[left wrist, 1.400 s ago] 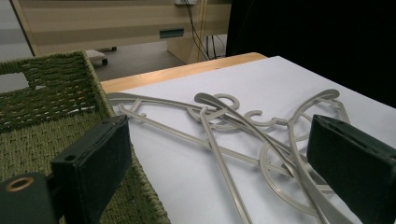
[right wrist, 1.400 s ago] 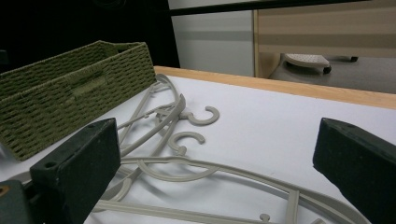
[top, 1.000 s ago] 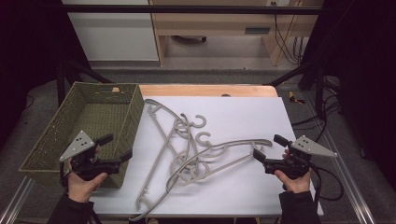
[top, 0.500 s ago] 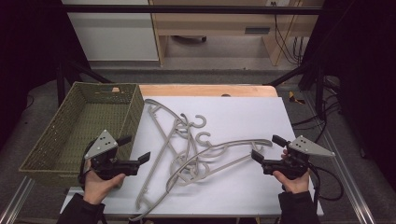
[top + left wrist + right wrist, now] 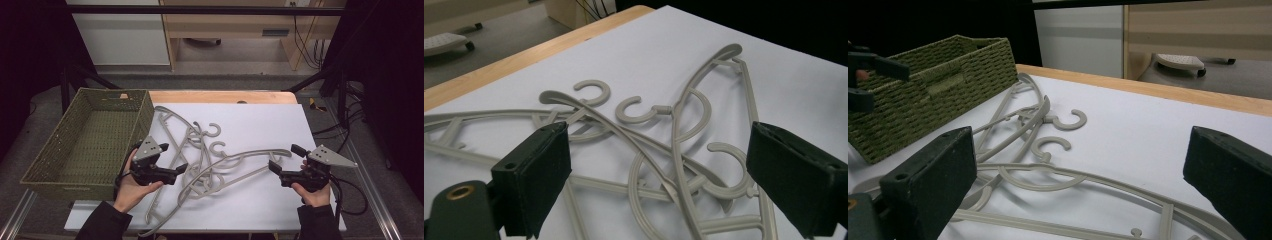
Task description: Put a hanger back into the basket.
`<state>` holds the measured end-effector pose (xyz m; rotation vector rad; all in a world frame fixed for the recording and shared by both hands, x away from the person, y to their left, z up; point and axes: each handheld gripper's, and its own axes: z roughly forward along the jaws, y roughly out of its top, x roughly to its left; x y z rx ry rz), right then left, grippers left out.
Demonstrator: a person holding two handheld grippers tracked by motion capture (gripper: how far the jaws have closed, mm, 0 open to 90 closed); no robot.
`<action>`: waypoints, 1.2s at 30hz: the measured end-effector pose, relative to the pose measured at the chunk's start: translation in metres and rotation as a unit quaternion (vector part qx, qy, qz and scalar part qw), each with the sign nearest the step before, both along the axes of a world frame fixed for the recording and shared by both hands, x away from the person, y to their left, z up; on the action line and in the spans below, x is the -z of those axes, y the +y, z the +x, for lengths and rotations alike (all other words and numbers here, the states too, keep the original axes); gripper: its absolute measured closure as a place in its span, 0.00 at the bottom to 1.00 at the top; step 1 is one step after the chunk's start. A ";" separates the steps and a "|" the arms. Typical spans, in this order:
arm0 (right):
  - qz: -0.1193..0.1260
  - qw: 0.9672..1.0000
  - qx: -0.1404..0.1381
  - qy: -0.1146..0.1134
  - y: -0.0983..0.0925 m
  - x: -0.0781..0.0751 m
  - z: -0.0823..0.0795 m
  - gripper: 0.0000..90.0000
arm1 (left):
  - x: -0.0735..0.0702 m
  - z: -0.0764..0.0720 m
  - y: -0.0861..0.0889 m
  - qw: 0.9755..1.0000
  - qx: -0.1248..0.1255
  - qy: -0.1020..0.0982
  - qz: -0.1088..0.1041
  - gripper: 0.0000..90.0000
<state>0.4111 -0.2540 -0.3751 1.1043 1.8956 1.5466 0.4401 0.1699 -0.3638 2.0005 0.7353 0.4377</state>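
— Where are the hangers seen?
— A tangled grey pile is seen at the centre of the frame, on the white surface, right of the woven basket.
— And the tools?
— The left tool is held apart at the pile's left edge, possibly touching. The right tool is spread apart, lower right.

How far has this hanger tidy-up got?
Barely started, it seems. The woven basket holds nothing, and the grey hangers lie tangled on the white table. The left gripper is open at the pile's edge; the right gripper is open too. Every hanger is still to be lifted.
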 end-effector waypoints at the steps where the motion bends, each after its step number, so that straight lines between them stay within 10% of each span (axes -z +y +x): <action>1: 0.000 1.000 0.000 0.002 0.000 0.000 0.000 0.01 | 0.000 0.002 -0.006 1.000 0.006 0.003 0.008 0.12; 15: 0.000 1.000 -0.001 0.001 0.000 0.000 0.001 0.01 | 0.011 0.028 -0.055 0.997 0.031 0.038 0.062 0.16; 36: 0.002 1.000 0.002 0.003 -0.002 0.001 0.001 0.01 | 0.056 0.066 -0.098 0.980 0.060 0.098 0.163 0.37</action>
